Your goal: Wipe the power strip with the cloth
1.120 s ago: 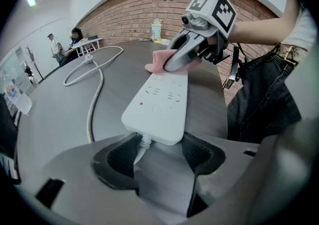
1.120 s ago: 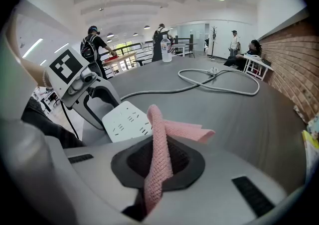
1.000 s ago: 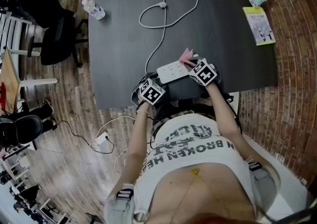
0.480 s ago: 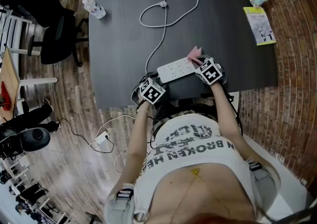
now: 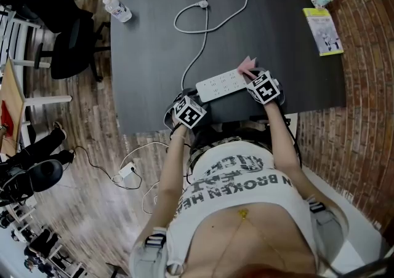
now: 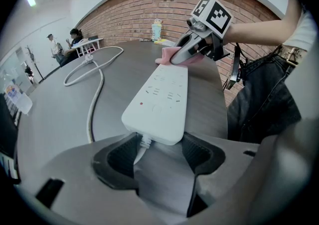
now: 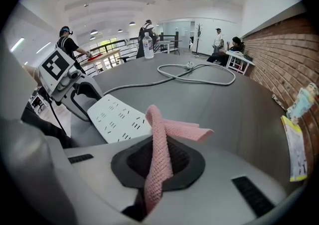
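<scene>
While left tongs [image 6: 159, 144] clasp the power strip [image 5: 220, 85] by its cord end on the bench [image 5: 277, 37], right tongs [image 7: 158, 162] pinch the pink cloth [image 7: 162, 139] beside its far end; likely hazards: cloth slipping free under drag; strip skidding.

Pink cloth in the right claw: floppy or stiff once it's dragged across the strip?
Likely floppy: the cloth folds over itself beyond the right claw. Probably light: its free end sticks out unsupported. Knit-looking texture should drag, not slide, on the power strip.

Head view steeply down over table [image 5: 154, 24]; gripper views low, close, opposed across shared power strip [image 5: 220, 85].
</scene>
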The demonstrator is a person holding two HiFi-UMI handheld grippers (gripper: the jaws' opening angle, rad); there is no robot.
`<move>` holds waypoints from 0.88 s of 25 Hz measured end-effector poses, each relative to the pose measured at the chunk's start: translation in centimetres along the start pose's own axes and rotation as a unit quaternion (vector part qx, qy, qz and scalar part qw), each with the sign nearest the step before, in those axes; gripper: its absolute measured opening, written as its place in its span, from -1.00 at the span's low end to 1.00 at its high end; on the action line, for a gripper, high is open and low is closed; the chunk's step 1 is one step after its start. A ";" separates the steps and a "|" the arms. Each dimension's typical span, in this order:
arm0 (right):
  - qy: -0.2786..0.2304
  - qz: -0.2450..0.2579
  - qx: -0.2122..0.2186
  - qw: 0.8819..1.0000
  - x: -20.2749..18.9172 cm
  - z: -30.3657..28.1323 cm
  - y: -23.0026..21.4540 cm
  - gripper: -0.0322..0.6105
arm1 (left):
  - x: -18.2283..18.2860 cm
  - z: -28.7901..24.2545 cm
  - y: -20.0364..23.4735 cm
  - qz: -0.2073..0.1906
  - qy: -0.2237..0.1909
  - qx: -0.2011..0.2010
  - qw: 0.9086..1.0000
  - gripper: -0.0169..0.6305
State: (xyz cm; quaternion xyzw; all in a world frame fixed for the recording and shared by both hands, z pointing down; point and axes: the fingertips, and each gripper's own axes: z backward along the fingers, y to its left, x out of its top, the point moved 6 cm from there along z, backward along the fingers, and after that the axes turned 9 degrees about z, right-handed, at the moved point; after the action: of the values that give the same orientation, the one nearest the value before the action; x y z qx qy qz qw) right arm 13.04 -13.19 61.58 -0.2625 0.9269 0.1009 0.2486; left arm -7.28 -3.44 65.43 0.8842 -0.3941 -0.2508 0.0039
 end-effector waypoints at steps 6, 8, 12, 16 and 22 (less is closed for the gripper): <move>-0.005 0.000 -0.010 1.000 0.0 0.0 0.2 -0.85 | -0.1 0.0 0.1 -0.001 -0.003 0.000 1.000 -0.13; -0.006 0.000 -0.011 1.000 0.0 0.0 0.2 -0.85 | -0.1 0.0 0.1 0.000 -0.002 0.000 1.000 -0.13; -0.004 0.001 -0.013 1.000 0.0 0.0 0.2 -0.85 | -0.1 -0.1 0.0 0.001 0.000 0.000 1.000 -0.13; -0.006 -0.006 -0.024 1.000 -0.1 -0.1 0.2 -0.85 | 0.0 -0.1 0.1 0.000 0.000 0.000 1.000 -0.13; -0.041 0.018 -0.009 0.999 2.7 1.0 2.5 -0.85 | -0.1 0.1 0.0 0.001 -0.001 -0.001 1.000 -0.13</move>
State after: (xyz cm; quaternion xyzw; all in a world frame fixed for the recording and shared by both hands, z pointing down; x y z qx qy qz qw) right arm 10.12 -11.95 59.48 -0.2437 0.9196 0.1240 0.2822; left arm -7.35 -3.37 65.42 0.8838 -0.3945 -0.2516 0.0042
